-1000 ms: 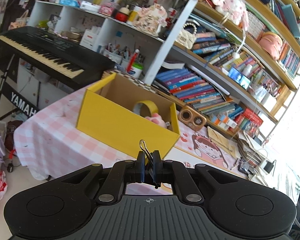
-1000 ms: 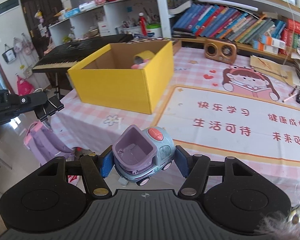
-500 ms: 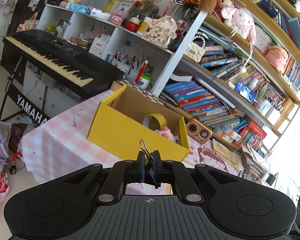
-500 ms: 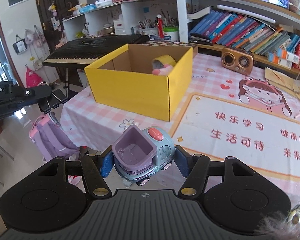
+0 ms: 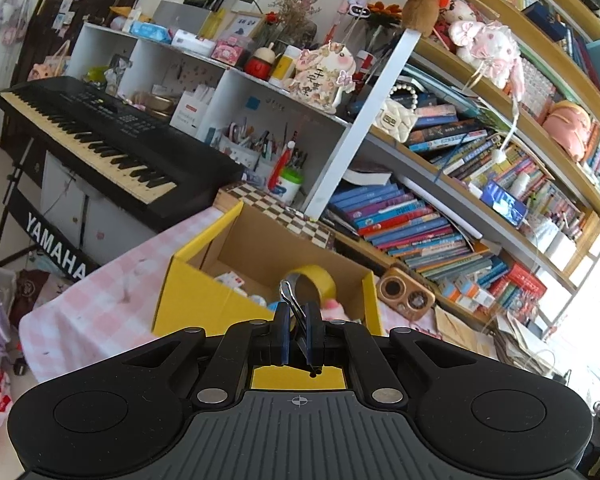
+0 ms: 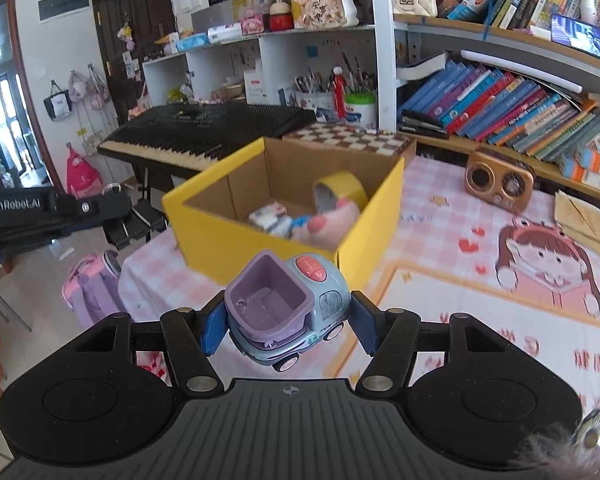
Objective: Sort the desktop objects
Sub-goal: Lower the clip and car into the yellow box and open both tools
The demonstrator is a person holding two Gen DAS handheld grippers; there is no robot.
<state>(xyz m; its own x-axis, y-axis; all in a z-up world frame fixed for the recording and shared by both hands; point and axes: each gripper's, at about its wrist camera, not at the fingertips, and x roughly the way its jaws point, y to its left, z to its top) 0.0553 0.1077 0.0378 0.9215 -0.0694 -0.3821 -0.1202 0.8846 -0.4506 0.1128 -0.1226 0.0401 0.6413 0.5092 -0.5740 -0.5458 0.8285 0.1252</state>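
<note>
Our left fingers (image 5: 298, 330) pinch a black binder clip (image 5: 296, 312); our right fingers (image 6: 286, 322) clamp a toy truck (image 6: 286, 312). Ahead of both, on the bench (image 6: 440, 216), the yellow box (image 6: 284, 200) holds a tape roll (image 6: 340, 194) and a pink toy (image 6: 328, 226). Nothing blocks the way. The box looms nearer than before.

Two hand-held grippers up: the left hand-held gripper (image 5: 298, 334) clamps one binder clip (image 5: 296, 312), the right hand-held gripper (image 6: 286, 326) pinches one toy truck (image 6: 286, 312). Ahead of both, one yellow box (image 6: 220, 240) holding one tape roll (image 6: 340, 192). Beyond the box, one keyboard (image 5: 96, 136), one small speaker (image 6: 500, 184).
</note>
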